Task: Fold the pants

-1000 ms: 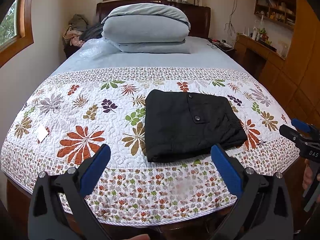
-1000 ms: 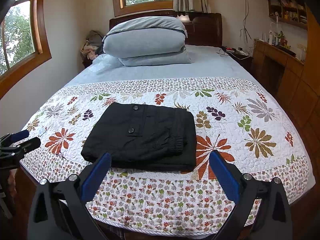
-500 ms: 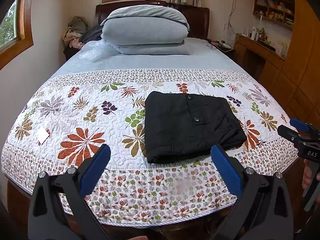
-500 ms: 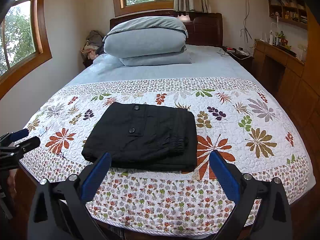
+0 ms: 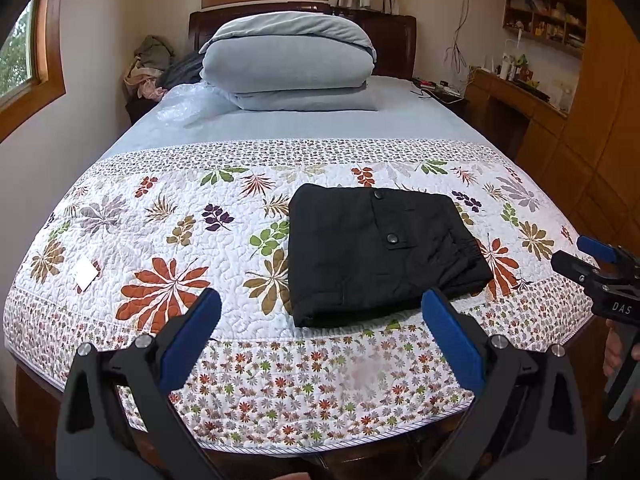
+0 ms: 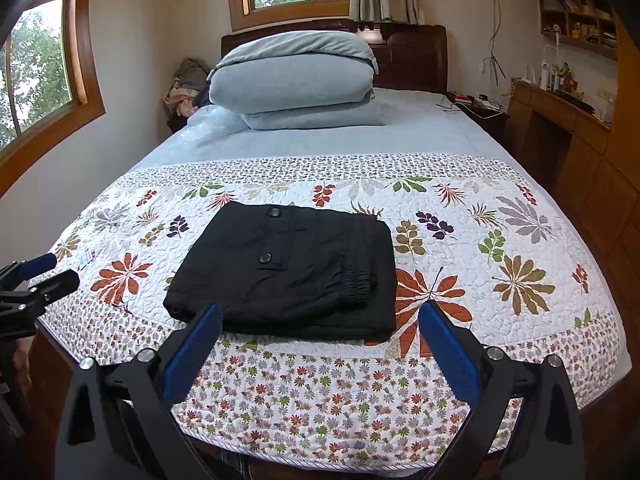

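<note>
Where the quilt covers the foot half of the bed, the pants lie folded into a compact black rectangle, set near the foot edge and somewhat toward the bed's right side as the left wrist view shows it. Two dark buttons show on the upper layer, and an elastic cuff rests near the fold's right edge in the right wrist view. The left gripper hangs off the foot edge with its blue pads spread wide apart, holding nothing and clear of the cloth. The right gripper hangs likewise beyond the foot edge, pads parted and empty, the pants lying just past its fingertips. Each tool appears at the margin of the other's view. A stacked grey duvet and pillow sit at the head end against the headboard. A small white tag lies on the quilt near its left edge.
</note>
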